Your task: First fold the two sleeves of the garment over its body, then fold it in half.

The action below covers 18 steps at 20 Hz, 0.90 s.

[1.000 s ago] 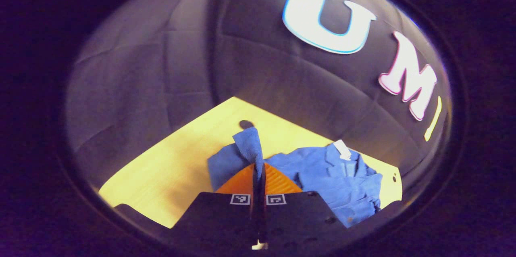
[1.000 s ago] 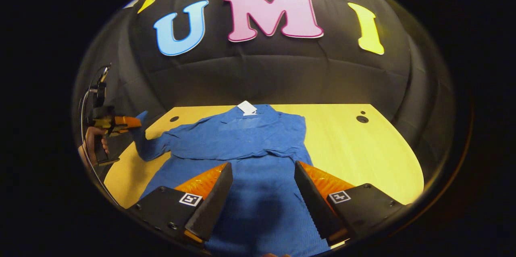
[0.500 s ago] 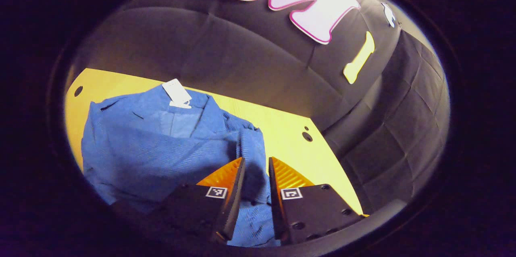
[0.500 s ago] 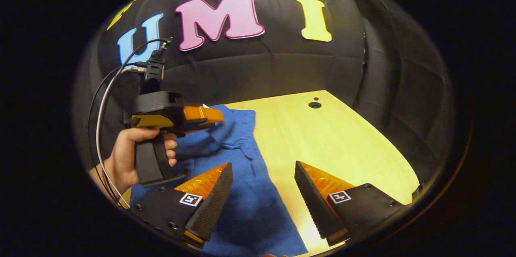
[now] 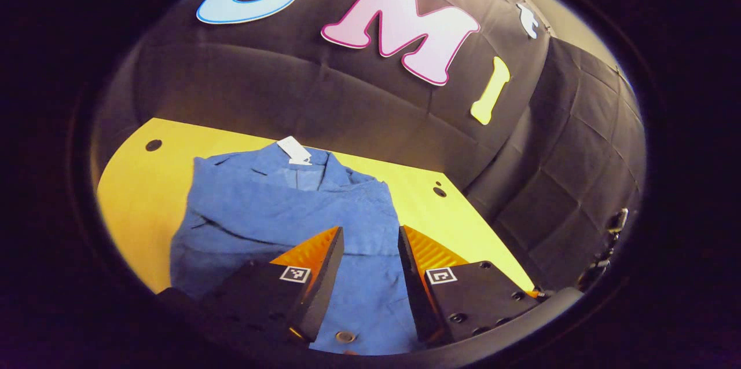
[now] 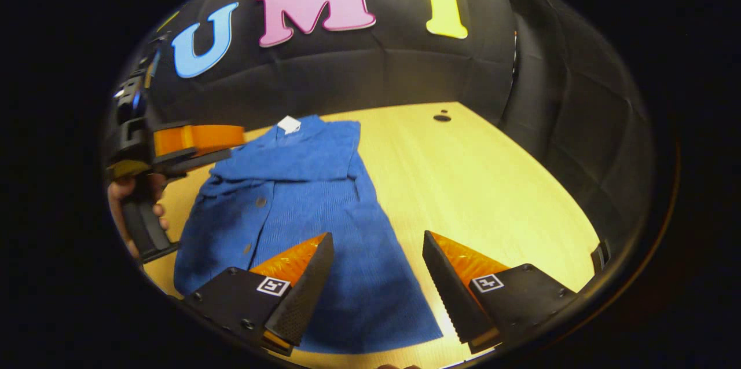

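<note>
Blue garment point(image 6: 301, 195) lies lengthwise on the bench point(image 6: 492, 183), sleeves folded in; my right tool point(image 6: 373, 276), released and empty, hovers nearest its hem, left tool point(image 5: 367, 276) released too.

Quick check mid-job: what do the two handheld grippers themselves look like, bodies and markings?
Both are alike: the left gripper and the right gripper each have two wedge-shaped jaws on black blocks with screw holes, and each block carries a small square black-and-white marker. In the right gripper view, the left gripper has a black handle.
</note>
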{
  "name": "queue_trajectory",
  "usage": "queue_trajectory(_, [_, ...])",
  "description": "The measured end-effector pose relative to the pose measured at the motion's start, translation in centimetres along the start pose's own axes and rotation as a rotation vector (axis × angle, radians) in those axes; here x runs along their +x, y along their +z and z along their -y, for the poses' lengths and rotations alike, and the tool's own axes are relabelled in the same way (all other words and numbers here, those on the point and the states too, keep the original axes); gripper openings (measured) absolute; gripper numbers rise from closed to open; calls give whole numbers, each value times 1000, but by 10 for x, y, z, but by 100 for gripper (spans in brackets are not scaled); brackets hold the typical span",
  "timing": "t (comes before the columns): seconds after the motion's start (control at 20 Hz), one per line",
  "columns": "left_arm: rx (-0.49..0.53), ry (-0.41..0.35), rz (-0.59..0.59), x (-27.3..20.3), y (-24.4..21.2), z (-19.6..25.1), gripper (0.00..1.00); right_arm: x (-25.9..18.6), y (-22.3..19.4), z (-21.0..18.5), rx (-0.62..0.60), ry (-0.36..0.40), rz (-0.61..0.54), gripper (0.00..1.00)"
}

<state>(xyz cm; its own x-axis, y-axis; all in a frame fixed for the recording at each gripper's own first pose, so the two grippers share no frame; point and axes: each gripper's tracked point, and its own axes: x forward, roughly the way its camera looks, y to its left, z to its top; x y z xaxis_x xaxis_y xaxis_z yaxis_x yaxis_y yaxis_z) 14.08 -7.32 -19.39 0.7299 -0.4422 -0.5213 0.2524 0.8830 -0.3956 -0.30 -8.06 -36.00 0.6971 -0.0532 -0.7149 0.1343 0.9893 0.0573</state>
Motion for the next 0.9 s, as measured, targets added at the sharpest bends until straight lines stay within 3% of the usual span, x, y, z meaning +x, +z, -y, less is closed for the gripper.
queue_trajectory(0.3, [-91, 341, -274, -158, -142, -114, 57, -32, -47, 5, 18, -36, -169, 98])
queue_trajectory(0.35, [-110, 383, -316, -179, -162, -121, 66, -34, -51, 2, 8, -30, -191, 99])
queue_trajectory(0.45, [-132, 402, -362, -188, -183, -123, 85, -36, -55, 0, -2, -25, -213, 99])
queue_trajectory(0.6, [-168, 393, -406, -185, -201, -119, 85, -33, -66, -2, -14, -31, -251, 99])
queue_trajectory(0.9, [-158, 479, -463, -172, -216, -138, 86, -19, -84, 19, 13, -100, -321, 99])
